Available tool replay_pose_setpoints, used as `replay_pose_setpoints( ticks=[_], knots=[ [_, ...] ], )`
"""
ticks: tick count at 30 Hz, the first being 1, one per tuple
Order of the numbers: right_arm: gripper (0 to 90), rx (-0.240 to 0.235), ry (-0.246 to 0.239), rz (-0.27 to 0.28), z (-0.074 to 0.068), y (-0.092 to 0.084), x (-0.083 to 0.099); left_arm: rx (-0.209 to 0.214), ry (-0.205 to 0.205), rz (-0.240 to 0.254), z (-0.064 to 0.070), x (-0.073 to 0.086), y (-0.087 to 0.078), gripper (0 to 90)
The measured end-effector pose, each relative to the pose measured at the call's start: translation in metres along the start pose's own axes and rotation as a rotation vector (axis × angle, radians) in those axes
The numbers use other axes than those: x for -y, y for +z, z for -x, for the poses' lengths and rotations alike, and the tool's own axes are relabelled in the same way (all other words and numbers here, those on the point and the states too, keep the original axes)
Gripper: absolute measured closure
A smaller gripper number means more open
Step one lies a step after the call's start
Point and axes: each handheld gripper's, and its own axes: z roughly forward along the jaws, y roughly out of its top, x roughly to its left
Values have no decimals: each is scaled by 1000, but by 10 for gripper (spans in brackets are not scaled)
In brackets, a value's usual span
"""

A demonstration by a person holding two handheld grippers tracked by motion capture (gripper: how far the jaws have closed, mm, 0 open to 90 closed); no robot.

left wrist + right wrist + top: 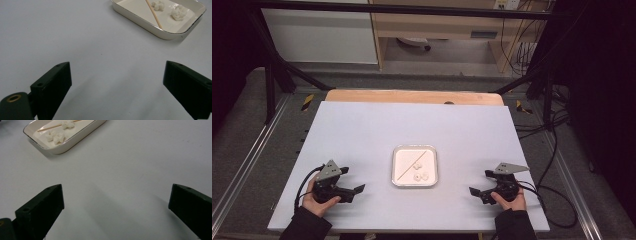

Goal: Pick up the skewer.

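At table centre sits the tray (414,165), holding a skewer (413,162) and white lumps (420,176). Your left gripper (354,192) waits at its 8 o'clock, your right gripper (477,192) at 4 o'clock, both spread wide and empty, flanking it ready to reach in. What the lumps are is unclear.

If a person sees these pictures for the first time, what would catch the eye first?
Probably the white tray in the middle of the pale table, with a thin wooden stick lying slantwise in it and white crumbly lumps beside the stick. Next, the left gripper and the right gripper, one on each side of the tray, fingers spread wide and holding nothing.
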Motion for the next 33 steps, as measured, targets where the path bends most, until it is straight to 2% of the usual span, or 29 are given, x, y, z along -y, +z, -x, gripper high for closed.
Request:
replay_pose_setpoints(
  ticks=[21, 33],
  knots=[
    [7, 5, -1, 3, 0, -2, -2, -2, 15, -1, 4, -8, 0, 76],
    [7, 13, -10, -2, 0, -2, -2, -5, 31, -9, 11, -19, 1, 76]
  ],
)
